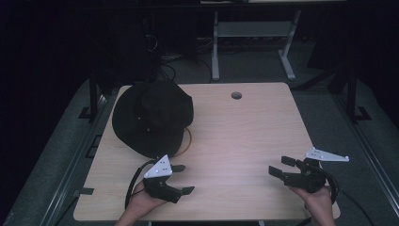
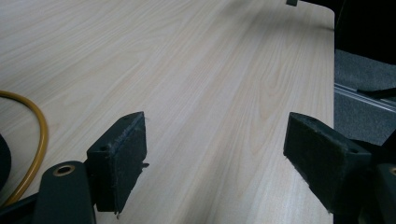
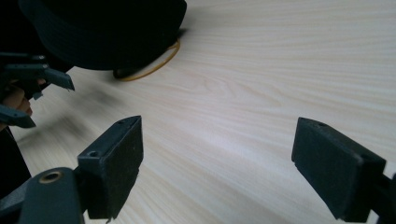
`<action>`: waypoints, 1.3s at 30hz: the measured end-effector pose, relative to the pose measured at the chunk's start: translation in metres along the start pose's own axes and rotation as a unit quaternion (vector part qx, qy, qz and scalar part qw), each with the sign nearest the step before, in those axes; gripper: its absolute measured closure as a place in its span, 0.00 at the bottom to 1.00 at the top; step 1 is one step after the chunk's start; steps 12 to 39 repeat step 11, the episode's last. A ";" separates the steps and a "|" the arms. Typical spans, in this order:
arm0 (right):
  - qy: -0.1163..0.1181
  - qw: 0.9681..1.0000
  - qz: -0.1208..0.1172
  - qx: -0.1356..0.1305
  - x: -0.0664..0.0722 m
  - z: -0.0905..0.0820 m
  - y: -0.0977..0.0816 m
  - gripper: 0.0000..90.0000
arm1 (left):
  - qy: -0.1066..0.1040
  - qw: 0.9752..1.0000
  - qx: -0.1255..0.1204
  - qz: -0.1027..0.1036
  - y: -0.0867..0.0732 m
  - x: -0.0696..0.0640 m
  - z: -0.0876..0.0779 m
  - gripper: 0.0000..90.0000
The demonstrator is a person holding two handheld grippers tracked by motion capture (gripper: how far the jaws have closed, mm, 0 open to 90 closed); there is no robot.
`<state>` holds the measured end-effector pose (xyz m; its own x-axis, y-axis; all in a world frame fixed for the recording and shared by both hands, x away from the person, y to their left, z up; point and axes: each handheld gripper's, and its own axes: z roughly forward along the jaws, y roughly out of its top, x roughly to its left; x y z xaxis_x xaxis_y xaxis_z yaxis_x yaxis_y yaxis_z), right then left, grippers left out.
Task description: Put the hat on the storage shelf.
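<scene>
A black brimmed hat (image 1: 151, 117) lies on the left rear part of the light wooden table (image 1: 235, 136). A thin yellow ring (image 1: 188, 139) pokes out from under its right edge; the ring (image 2: 39, 135) also curves along the left of the left gripper view, and hat (image 3: 107, 28) and ring (image 3: 154, 65) appear at the top left of the right gripper view. My left gripper (image 1: 181, 179) hovers just in front of the hat, open and empty. My right gripper (image 1: 282, 165) is near the front right edge, open and empty, pointing left.
A round cable hole (image 1: 236, 95) sits near the table's far edge. Beyond the table stand a white desk frame (image 1: 254, 42) and tangled cables (image 1: 162, 61) on grey carpet. Metal rails (image 1: 371, 141) run along both sides of the table.
</scene>
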<state>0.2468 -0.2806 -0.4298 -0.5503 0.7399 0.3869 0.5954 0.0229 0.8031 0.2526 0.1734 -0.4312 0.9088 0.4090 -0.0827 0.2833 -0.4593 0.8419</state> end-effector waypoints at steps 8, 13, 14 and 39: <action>-0.009 1.000 0.003 -0.003 -0.001 -0.003 -0.016 0.18 | 0.002 1.000 -0.005 -0.004 0.000 0.001 -0.003 0.23; -0.011 1.000 -0.007 -0.014 0.004 -0.007 -0.026 0.18 | 0.001 1.000 -0.013 -0.010 0.002 0.001 -0.005 0.23; -0.011 1.000 -0.007 -0.014 0.004 -0.007 -0.026 0.18 | 0.001 1.000 -0.013 -0.010 0.002 0.001 -0.005 0.23; -0.011 1.000 -0.007 -0.014 0.004 -0.007 -0.026 0.18 | 0.001 1.000 -0.013 -0.010 0.002 0.001 -0.005 0.23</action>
